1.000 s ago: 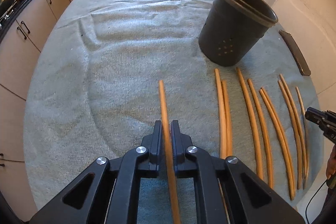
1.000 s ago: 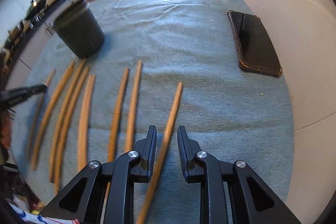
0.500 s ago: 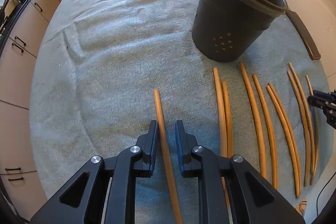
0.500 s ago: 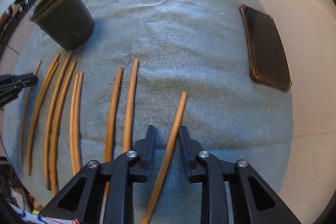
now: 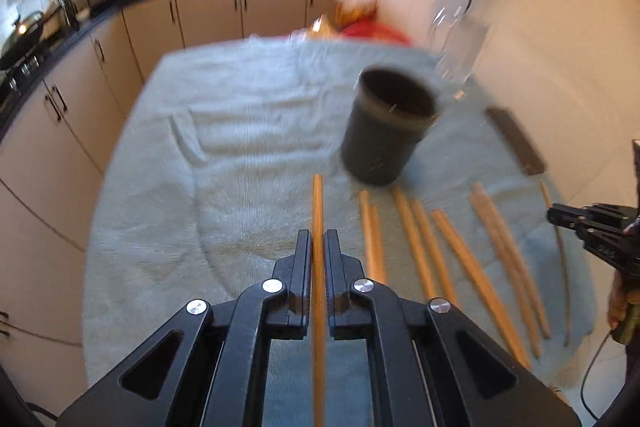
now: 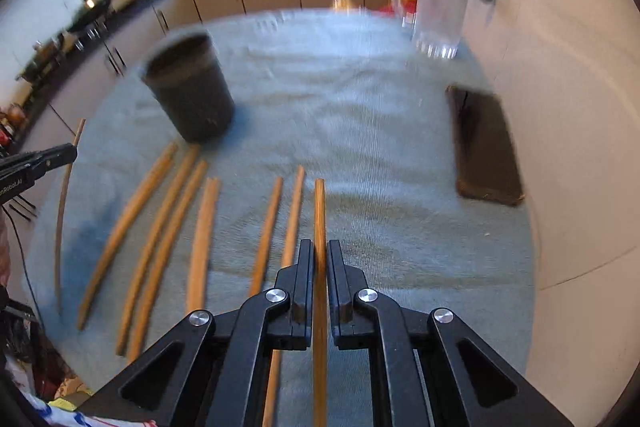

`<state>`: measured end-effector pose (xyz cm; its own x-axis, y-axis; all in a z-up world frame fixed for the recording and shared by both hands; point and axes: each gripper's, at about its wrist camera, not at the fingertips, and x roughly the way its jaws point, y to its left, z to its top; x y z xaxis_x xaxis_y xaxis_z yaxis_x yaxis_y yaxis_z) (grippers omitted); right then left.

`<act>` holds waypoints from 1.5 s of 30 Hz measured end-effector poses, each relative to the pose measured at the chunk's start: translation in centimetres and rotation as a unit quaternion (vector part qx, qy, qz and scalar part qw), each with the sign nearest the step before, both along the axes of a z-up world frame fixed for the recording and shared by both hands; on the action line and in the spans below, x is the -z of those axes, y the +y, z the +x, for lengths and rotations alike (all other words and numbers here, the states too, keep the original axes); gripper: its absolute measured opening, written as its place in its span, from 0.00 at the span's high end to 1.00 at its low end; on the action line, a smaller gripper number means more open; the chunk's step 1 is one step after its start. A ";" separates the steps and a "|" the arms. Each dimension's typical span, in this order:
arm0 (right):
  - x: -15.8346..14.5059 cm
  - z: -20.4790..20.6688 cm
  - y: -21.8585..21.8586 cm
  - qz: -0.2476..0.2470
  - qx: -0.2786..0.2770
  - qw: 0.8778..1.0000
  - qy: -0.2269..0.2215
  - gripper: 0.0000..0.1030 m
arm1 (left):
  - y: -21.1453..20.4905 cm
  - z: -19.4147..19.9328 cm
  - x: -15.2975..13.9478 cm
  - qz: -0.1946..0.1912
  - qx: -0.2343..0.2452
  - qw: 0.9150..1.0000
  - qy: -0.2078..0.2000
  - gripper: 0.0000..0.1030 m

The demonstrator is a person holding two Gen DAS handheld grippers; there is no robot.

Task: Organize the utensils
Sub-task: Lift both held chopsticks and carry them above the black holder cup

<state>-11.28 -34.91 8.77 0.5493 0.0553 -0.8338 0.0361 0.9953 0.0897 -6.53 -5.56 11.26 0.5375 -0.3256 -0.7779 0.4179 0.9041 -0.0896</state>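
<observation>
Each claw, left point(image 5: 318, 247) and right point(image 6: 319, 255), is clamped on one chopstick point(image 5: 318, 211). Tips should be aimed squarely into the holder point(image 5: 390, 131) before release.

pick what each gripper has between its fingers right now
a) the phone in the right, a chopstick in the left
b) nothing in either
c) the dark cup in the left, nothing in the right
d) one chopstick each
d: the left gripper is shut on a chopstick, and the right gripper is shut on another chopstick.
</observation>
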 end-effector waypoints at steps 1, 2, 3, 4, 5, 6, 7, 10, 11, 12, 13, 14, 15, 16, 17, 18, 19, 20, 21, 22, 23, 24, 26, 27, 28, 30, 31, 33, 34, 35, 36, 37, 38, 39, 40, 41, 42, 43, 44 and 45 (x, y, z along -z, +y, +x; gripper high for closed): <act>-0.7 -0.6 0.0 0.003 0.001 1.000 -0.014 0.94 | 0.2 -0.9 -0.6 -0.006 0.003 1.000 -0.010 0.95; -1.4 -1.4 -0.2 0.005 0.002 1.000 -0.027 0.94 | 0.6 -1.8 -1.4 -0.015 0.006 1.000 -0.025 0.95; -2.2 -2.4 0.0 0.007 0.004 0.999 -0.043 0.94 | 0.7 -2.7 -1.9 -0.018 0.007 0.999 -0.034 0.95; -2.9 -3.3 0.0 0.009 0.006 0.998 -0.058 0.94 | 0.8 -3.7 -2.4 -0.022 0.009 0.999 -0.044 0.95; -3.6 -3.9 0.2 0.011 0.007 0.997 -0.071 0.94 | 0.6 -4.3 -2.7 -0.025 0.010 0.998 -0.052 0.95; -4.3 -4.8 0.3 0.012 0.008 0.996 -0.086 0.94 | 0.7 -5.1 -3.0 -0.028 0.011 0.998 -0.060 0.95; -5.2 -5.5 0.6 0.008 0.009 0.995 -0.100 0.94 | 1.0 -5.7 -3.4 -0.031 0.012 0.997 -0.068 0.95; -7.3 -7.5 1.4 0.005 0.008 0.990 -0.139 0.94 | 1.3 -7.4 -4.3 -0.045 0.010 0.995 -0.090 0.95; -8.0 -8.2 1.5 0.008 0.007 0.988 -0.151 0.94 | 1.5 -8.1 -4.8 -0.053 0.011 0.994 -0.099 0.95; -8.7 -8.7 1.6 0.011 0.007 0.987 -0.162 0.94 | 1.5 -8.6 -5.2 -0.058 0.012 0.993 -0.104 0.95; -9.2 -9.0 1.7 0.014 0.007 0.985 -0.170 0.94 | 1.5 -9.0 -5.6 -0.065 0.012 0.992 -0.112 0.95; -9.6 -9.4 1.7 0.017 0.008 0.984 -0.178 0.94 | 1.6 -9.5 -6.0 -0.070 0.011 0.990 -0.119 0.95; -10.2 -9.6 1.7 0.021 0.009 0.982 -0.188 0.94 | 1.5 -9.6 -6.3 -0.072 0.011 0.989 -0.125 0.95; -10.4 -9.8 1.6 0.023 0.009 0.981 -0.193 0.94 | 1.5 -9.9 -6.7 -0.076 0.010 0.988 -0.134 0.95; -10.8 -9.9 1.6 0.025 0.009 0.979 -0.200 0.94 | 1.5 -10.2 -6.9 -0.078 0.009 0.987 -0.140 0.95; -11.0 -10.0 1.6 0.025 0.009 0.978 -0.205 0.94 | 1.5 -10.4 -7.4 -0.081 0.009 0.986 -0.148 0.95; -11.2 -10.1 1.7 0.025 0.009 0.978 -0.207 0.94 | 1.6 -10.6 -7.7 -0.084 0.009 0.985 -0.152 0.95; -11.3 -10.0 1.7 0.026 0.007 0.978 -0.209 0.94 | 1.6 -10.9 -8.1 -0.087 0.008 0.984 -0.156 0.95; -11.4 -9.9 1.8 0.025 0.006 0.977 -0.210 0.94 | 1.7 -11.0 -8.5 -0.092 0.008 0.983 -0.159 0.95; -11.5 -9.8 1.8 0.024 0.004 0.977 -0.210 0.94 | 1.8 -11.1 -8.9 -0.096 0.009 0.982 -0.162 0.95; -11.6 -9.7 1.8 0.022 0.003 0.977 -0.212 0.94 | 1.9 -11.2 -9.2 -0.099 0.008 0.981 -0.166 0.95; -11.8 -9.7 1.8 0.022 0.001 0.977 -0.213 0.94 | 1.9 -11.2 -9.4 -0.101 0.007 0.980 -0.170 0.95; -12.3 -9.5 1.8 0.020 0.000 0.976 -0.216 0.94 | 2.0 -11.0 -10.2 -0.108 0.007 0.978 -0.177 0.95; -12.7 -9.2 1.7 0.020 0.000 0.975 -0.220 0.94 | 2.0 -10.7 -10.4 -0.112 0.006 0.978 -0.179 0.95; -12.8 -9.0 1.6 0.021 -0.001 0.975 -0.222 0.94 | 2.1 -10.5 -10.7 -0.115 0.005 0.977 -0.180 0.95; -13.4 -8.4 1.5 0.022 0.000 0.974 -0.227 0.94 | 2.0 -9.6 -11.2 -0.122 0.003 0.976 -0.180 0.95; -13.7 -8.0 1.4 0.022 0.000 0.973 -0.230 0.94 | 2.0 -9.1 -11.3 -0.124 0.001 0.976 -0.179 0.95; -14.2 -6.9 1.5 0.023 -0.001 0.971 -0.236 0.94 | 1.6 -8.0 -11.8 -0.128 -0.002 0.975 -0.179 0.95; -14.4 -6.5 1.6 0.023 -0.001 0.971 -0.239 0.94 | 1.4 -7.2 -12.1 -0.129 -0.004 0.975 -0.180 0.95; -14.7 -5.7 1.7 0.024 -0.002 0.970 -0.243 0.94 | 1.2 -6.6 -12.3 -0.132 -0.006 0.975 -0.179 0.95; -15.0 -5.1 1.8 0.025 -0.003 0.969 -0.246 0.94 | 1.1 -6.0 -12.6 -0.137 -0.008 0.975 -0.177 0.95; -15.4 -4.3 2.0 0.027 -0.005 0.968 -0.250 0.94 | 0.9 -5.3 -12.9 -0.142 -0.008 0.974 -0.175 0.95; -15.8 -3.5 2.2 0.030 -0.005 0.967 -0.254 0.94 | 0.6 -4.3 -13.5 -0.150 -0.009 0.974 -0.172 0.95; -16.2 -2.6 2.4 0.034 -0.007 0.966 -0.257 0.94 | 0.4 -3.7 -13.9 -0.155 -0.011 0.973 -0.171 0.95; -16.6 -1.6 2.6 0.041 -0.008 0.964 -0.262 0.94 | 0.2 -3.0 -14.4 -0.159 -0.013 0.972 -0.172 0.95; -17.0 -0.8 2.6 0.045 -0.008 0.963 -0.266 0.94 | -0.2 -2.0 -15.1 -0.163 -0.017 0.971 -0.175 0.95; -17.5 0.2 2.9 0.048 -0.007 0.961 -0.272 0.94 | -0.5 -1.3 -15.6 -0.166 -0.020 0.970 -0.178 0.95; -17.9 1.1 3.0 0.053 -0.006 0.959 -0.279 0.94 | -0.8 -0.6 -16.1 -0.169 -0.023 0.969 -0.181 0.95; -18.3 2.2 3.2 0.061 -0.005 0.957 -0.285 0.94 | -1.3 0.4 -16.9 -0.172 -0.027 0.967 -0.186 0.95; -18.5 2.9 3.3 0.067 -0.003 0.955 -0.289 0.94 | -1.7 1.0 -17.3 -0.174 -0.030 0.966 -0.190 0.95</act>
<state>-8.37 -31.61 27.29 0.9151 0.1453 -0.3763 -0.0641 0.9734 0.2198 -5.49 -7.23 28.57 0.7887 -0.4915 -0.3694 0.4286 0.8702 -0.2429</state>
